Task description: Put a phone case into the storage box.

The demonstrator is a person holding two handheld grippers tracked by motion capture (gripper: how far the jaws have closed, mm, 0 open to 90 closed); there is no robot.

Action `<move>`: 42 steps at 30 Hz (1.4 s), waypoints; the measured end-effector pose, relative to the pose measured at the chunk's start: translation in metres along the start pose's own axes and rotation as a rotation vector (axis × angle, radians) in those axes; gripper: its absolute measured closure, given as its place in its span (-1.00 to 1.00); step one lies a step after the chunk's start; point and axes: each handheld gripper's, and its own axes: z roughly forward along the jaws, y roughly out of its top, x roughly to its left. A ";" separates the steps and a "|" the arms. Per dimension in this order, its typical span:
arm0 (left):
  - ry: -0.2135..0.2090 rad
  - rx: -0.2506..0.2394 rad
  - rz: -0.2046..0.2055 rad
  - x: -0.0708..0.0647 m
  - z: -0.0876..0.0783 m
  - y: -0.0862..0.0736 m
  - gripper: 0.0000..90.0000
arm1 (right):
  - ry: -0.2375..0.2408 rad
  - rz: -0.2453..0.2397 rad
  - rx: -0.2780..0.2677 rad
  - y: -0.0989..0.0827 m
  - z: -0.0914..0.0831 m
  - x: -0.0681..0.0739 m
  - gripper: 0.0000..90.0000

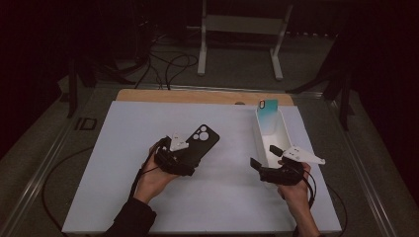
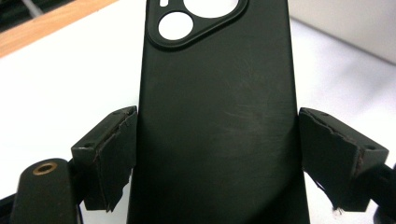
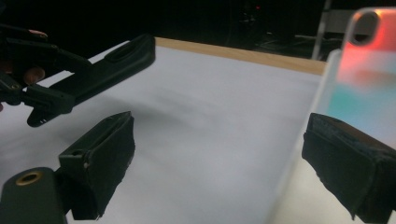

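The left hand-held gripper [image 1: 190, 159] clasped a black phone case [image 1: 198, 143] above the tabletop [image 1: 123, 148], likely bound for the white bin [image 1: 284, 129], while the right hand-held gripper [image 1: 263, 156] waited unclenched.

phone case [image 2: 217, 121]: matte black | table sheet [image 1: 123, 163]: white | bin [image 1: 284, 131]: white | second case [image 1: 268, 117]: teal
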 end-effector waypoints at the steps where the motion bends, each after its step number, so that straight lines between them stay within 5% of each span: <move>1: 0.000 0.000 0.000 0.000 0.000 0.000 -0.64 | 0.010 0.003 0.001 0.002 0.001 0.001 -0.79; 18: -0.046 -0.064 0.078 -0.027 -0.008 0.018 -0.64 | 0.149 0.027 0.040 0.032 0.035 0.030 -0.78; 27: -0.067 -0.098 0.086 -0.037 -0.011 0.021 -0.65 | 0.196 0.072 0.062 0.037 0.048 0.040 -0.64; 35: -0.083 -0.120 0.093 -0.045 -0.010 0.023 -0.65 | 0.225 0.119 0.080 0.039 0.055 0.047 -0.27; 42: -0.087 -0.130 0.085 -0.054 -0.005 0.025 -0.65 | 0.284 0.156 0.096 0.039 0.061 0.053 0.30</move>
